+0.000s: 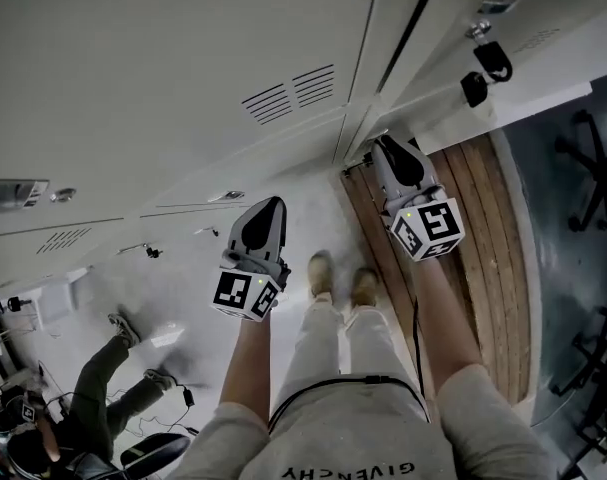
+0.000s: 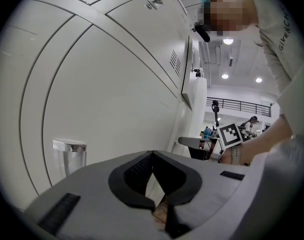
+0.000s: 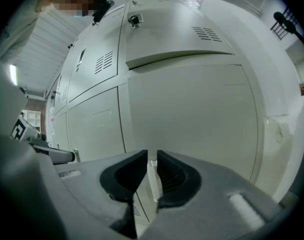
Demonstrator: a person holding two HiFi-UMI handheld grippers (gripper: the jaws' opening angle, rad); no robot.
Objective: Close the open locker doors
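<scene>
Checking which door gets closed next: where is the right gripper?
In the head view, right of centre, the right gripper points at the lockers, above the wooden floor strip.

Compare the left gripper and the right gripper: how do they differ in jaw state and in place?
The left gripper has its jaw tips together; the right gripper shows a narrow gap between its jaws. In the head view the left gripper is over pale floor, while the right gripper is over wooden planks and reaches further toward the lockers. Both are grey, point toward the lockers and hold nothing.
</scene>
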